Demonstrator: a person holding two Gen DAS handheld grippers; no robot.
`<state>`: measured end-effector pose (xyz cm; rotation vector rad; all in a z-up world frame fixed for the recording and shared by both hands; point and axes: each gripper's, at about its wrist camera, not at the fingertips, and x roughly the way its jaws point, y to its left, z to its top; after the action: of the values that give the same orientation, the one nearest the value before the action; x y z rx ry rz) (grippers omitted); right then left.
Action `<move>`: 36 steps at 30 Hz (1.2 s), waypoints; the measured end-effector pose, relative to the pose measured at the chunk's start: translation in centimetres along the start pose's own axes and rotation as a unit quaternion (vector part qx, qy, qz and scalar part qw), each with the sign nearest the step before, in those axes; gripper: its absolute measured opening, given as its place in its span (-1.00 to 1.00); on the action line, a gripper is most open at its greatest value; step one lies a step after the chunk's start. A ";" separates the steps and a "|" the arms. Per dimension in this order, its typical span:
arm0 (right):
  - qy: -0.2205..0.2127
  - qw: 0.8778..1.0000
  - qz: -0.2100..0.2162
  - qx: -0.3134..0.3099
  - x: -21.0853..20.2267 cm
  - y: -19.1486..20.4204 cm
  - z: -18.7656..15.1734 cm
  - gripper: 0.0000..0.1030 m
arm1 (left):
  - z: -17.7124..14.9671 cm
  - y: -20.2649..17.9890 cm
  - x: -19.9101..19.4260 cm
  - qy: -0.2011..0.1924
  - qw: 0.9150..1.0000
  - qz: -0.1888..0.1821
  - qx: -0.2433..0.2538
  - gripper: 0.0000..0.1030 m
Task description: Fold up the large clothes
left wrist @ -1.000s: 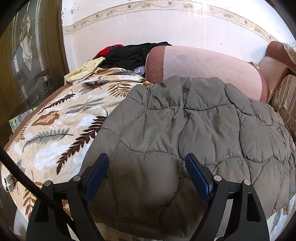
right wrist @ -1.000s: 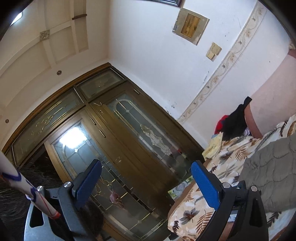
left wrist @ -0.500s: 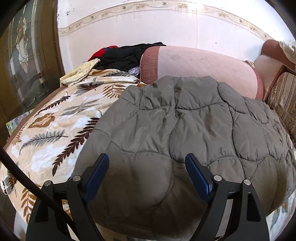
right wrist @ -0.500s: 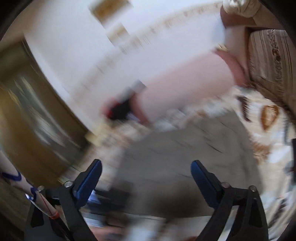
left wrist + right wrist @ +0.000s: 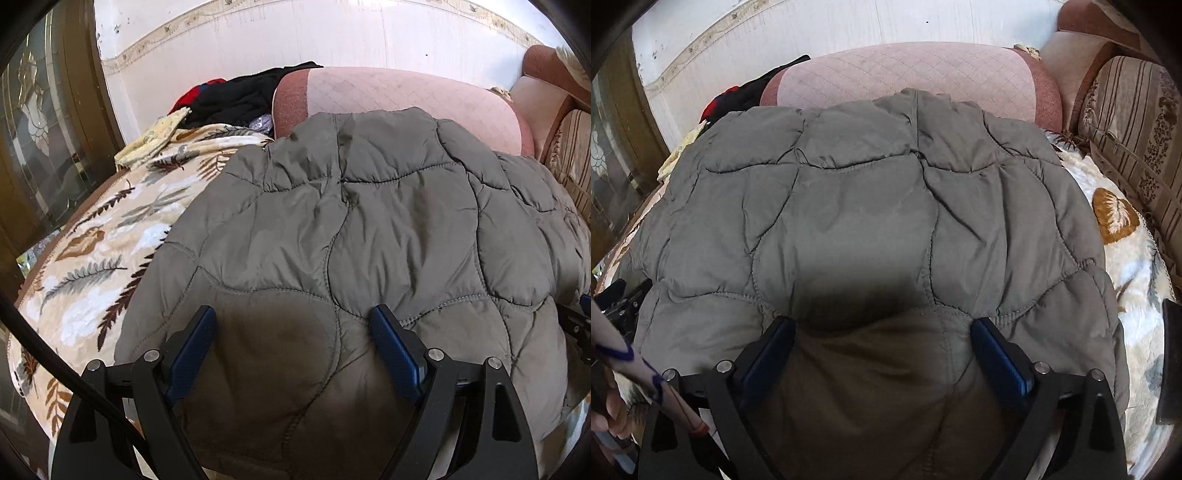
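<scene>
Two claws wide apart | left claw [image 5: 293,332], right claw [image 5: 882,341] | over grey jacket [image 5: 369,229]

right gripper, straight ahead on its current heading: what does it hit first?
Likely the grey quilted jacket: the right gripper points down at its near panel, jaws wide open, nothing between the pads. The remaining gap is unclear.

Black tool [image 5: 293,350], blue pads [image 5: 393,354], silver screws.
</scene>
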<state>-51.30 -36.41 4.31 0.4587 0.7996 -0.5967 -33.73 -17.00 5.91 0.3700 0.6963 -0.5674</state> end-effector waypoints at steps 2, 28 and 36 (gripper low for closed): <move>-0.006 1.000 0.000 0.001 -0.6 0.0 -0.1 0.90 | 0.0 -0.1 -0.5 -0.011 1.000 0.007 0.006 0.65; -0.018 1.000 -0.004 -0.019 -3.7 3.4 -2.1 0.82 | -0.3 -1.2 -3.5 -0.069 0.997 -0.005 0.042 0.64; -0.029 0.999 -0.011 -0.022 -4.3 3.6 -2.0 0.83 | -0.1 -0.5 -4.4 -0.084 0.996 -0.009 0.021 0.64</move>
<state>-52.42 -31.19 6.98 0.3917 0.7624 -0.6092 -36.85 -15.77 8.85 0.3519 0.5275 -0.6239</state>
